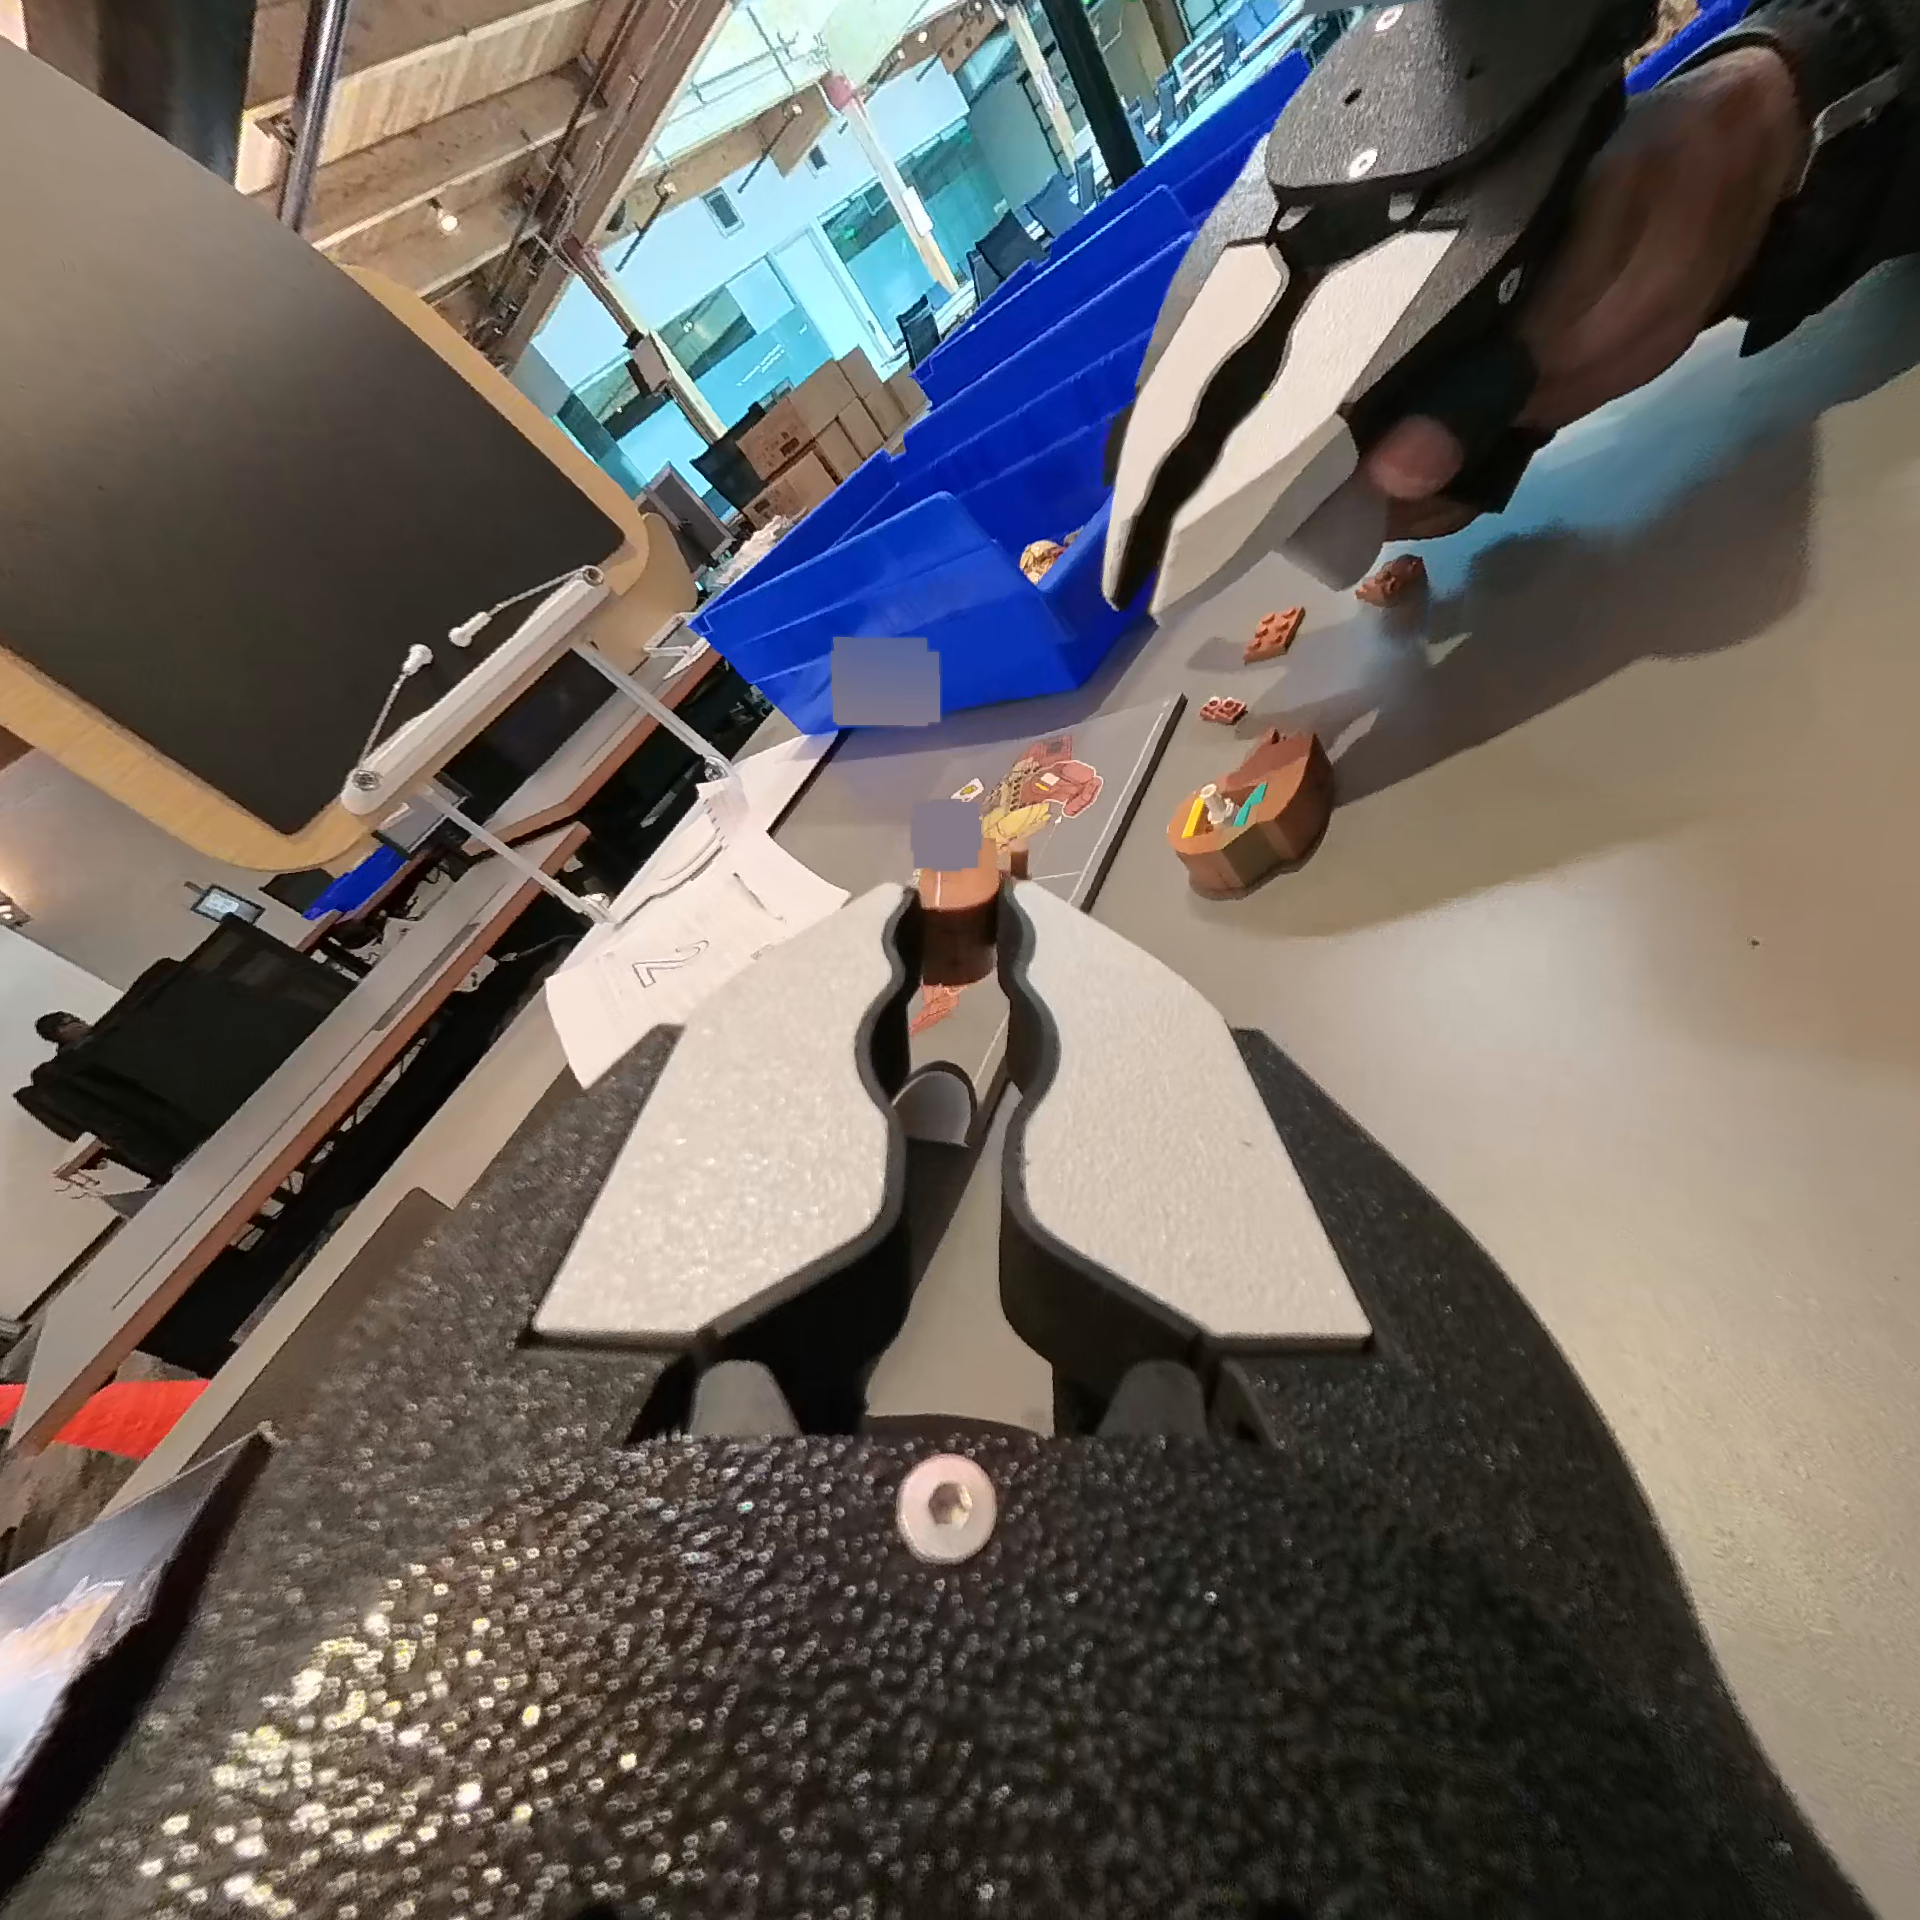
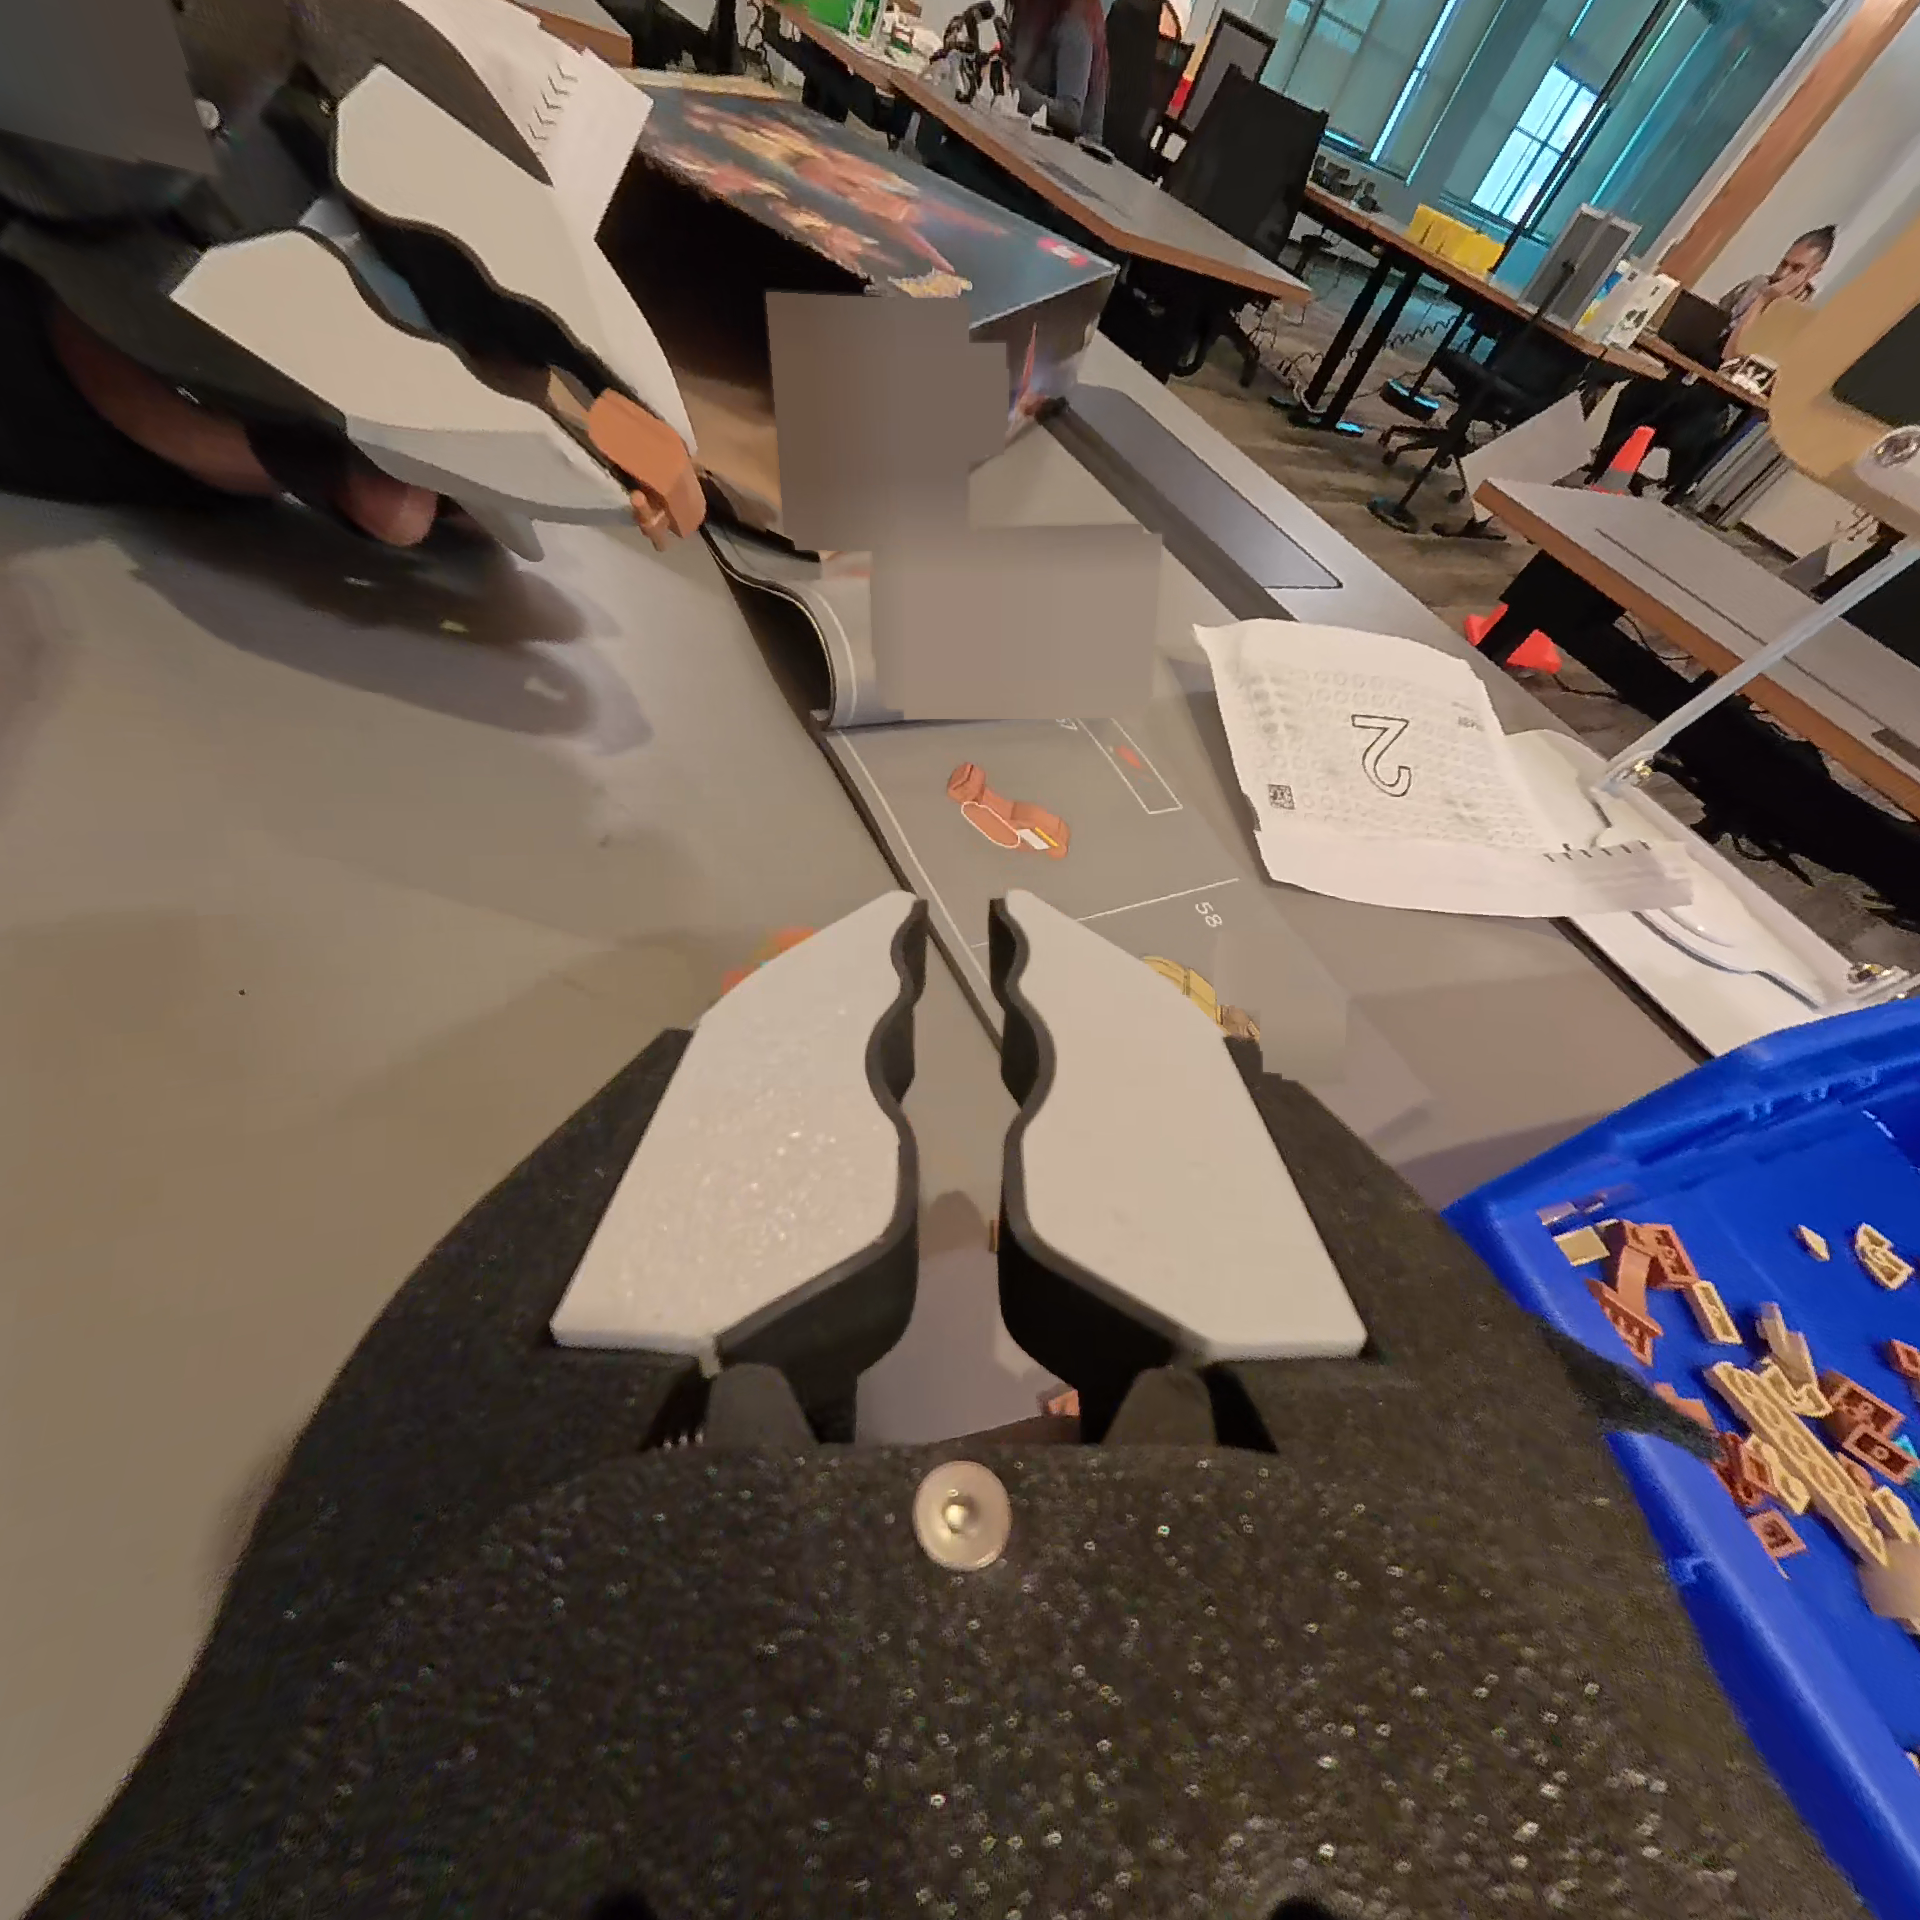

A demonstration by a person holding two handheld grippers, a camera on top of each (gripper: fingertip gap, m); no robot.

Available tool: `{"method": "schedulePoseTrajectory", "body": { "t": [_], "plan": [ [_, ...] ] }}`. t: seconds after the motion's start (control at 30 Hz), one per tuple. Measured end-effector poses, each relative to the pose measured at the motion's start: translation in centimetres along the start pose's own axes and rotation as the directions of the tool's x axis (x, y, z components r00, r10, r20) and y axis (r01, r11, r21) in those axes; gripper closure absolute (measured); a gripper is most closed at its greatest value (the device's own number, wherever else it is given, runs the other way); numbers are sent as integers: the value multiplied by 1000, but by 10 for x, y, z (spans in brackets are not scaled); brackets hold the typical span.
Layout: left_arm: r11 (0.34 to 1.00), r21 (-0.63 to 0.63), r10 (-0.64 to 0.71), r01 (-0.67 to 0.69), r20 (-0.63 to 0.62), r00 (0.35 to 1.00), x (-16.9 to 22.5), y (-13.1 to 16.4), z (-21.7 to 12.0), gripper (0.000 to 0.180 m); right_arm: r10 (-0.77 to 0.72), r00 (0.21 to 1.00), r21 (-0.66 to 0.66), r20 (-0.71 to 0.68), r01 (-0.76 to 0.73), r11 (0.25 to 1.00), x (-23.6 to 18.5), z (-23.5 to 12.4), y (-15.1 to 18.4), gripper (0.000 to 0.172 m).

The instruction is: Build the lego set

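Left wrist view: a grey tabletop [image 1: 1558, 1039] is seen in an open office with wooden ceiling beams, glazed walls and stacked cardboard boxes far back. The left gripper [image 1: 958, 920] is clamped on a small brown brick piece [image 1: 956, 935], both pads pressed to its sides, above an open instruction booklet [image 1: 1101, 790]. A white printed sheet [image 1: 686, 956] is seen to the left, a row of blue bins [image 1: 914, 613] beyond. A brown built assembly [image 1: 1252, 821] and loose brown plates [image 1: 1273, 632] are set on the table to the right. The upper right is blocked by the right gripper [image 1: 1138, 597], held in a gloved hand [image 1: 1621, 260].

Right wrist view: the same grey table [image 2: 312, 935], further desks and chairs behind. The right gripper [image 2: 958, 914] is held slightly open with nothing gripped, over the booklet's [image 2: 1039, 831] edge. A blue bin [image 2: 1714, 1174] of tan and brown pieces is seen at right, a dark printed box [image 2: 831, 197] behind. The left gripper [image 2: 665, 488] with its brown piece [image 2: 649, 452] is seen upper left.
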State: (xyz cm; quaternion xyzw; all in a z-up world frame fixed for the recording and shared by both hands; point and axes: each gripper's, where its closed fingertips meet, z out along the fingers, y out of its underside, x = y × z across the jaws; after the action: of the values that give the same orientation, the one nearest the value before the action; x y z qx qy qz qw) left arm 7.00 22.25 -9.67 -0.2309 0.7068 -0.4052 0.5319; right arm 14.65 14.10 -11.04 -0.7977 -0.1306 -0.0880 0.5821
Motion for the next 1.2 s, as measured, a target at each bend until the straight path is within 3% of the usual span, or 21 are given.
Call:
{"method": "schedulePoseTrajectory", "body": {
  "t": [1.2],
  "plan": [
    [996,-52,-74,75,18,997,-9,13,1,168,77,997,-70,-30,-79,994,9,-1,17,161]
  ]
}}
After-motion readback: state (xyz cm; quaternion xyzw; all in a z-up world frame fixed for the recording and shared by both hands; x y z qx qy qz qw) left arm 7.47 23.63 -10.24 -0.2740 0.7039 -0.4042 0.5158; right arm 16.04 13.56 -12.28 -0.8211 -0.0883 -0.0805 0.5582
